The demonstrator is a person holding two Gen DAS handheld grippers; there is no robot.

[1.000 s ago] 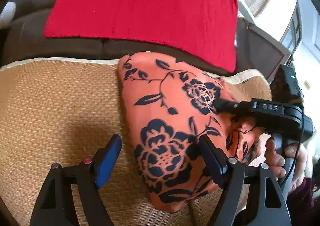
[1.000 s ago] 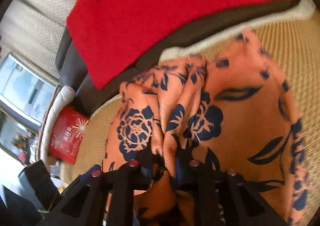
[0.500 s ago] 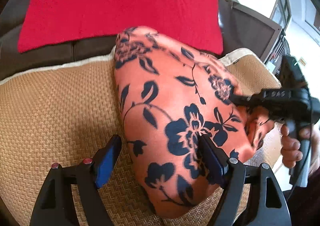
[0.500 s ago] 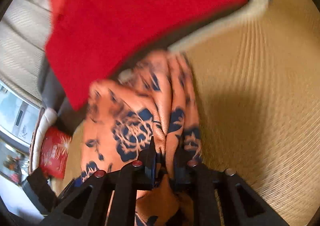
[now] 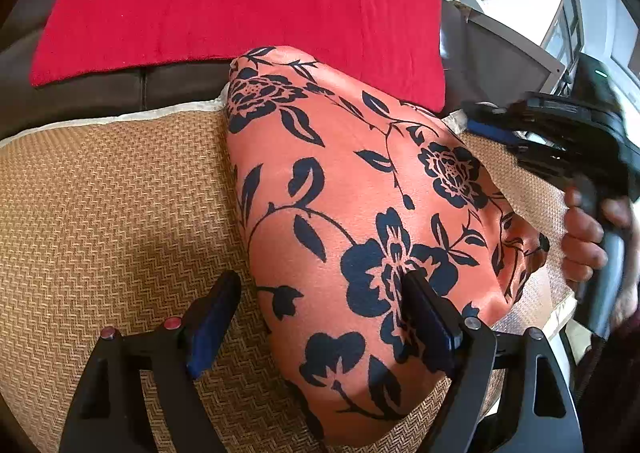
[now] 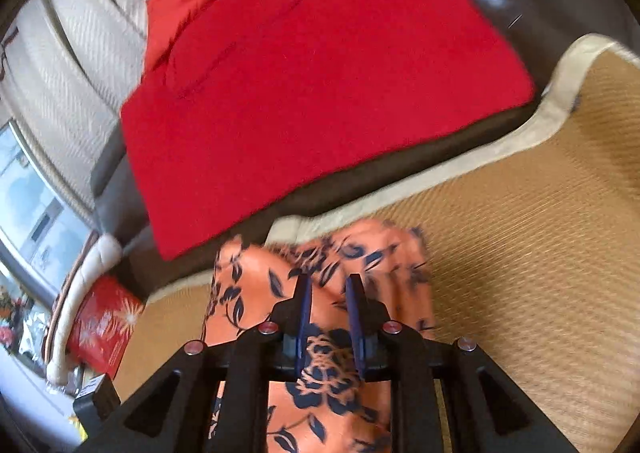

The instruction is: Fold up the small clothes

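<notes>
The orange floral garment (image 5: 360,213) lies folded on the woven mat (image 5: 112,213), its far corner reaching the mat's pale edge. Behind it a red cloth (image 5: 240,1) lies on the dark sofa (image 5: 100,89). The left gripper (image 5: 316,325) sits at the garment's near edge, fingers spread wide and opening, one on the mat, one on the fabric. The right gripper (image 6: 328,309) hovers above the garment, fingers opening, nothing between them; a hand (image 5: 588,237) holds it.

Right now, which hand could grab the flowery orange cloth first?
Left. The left gripper stands open over the orange cloth; the right gripper, jaws opening with nothing between them, hangs clear of it.
</notes>
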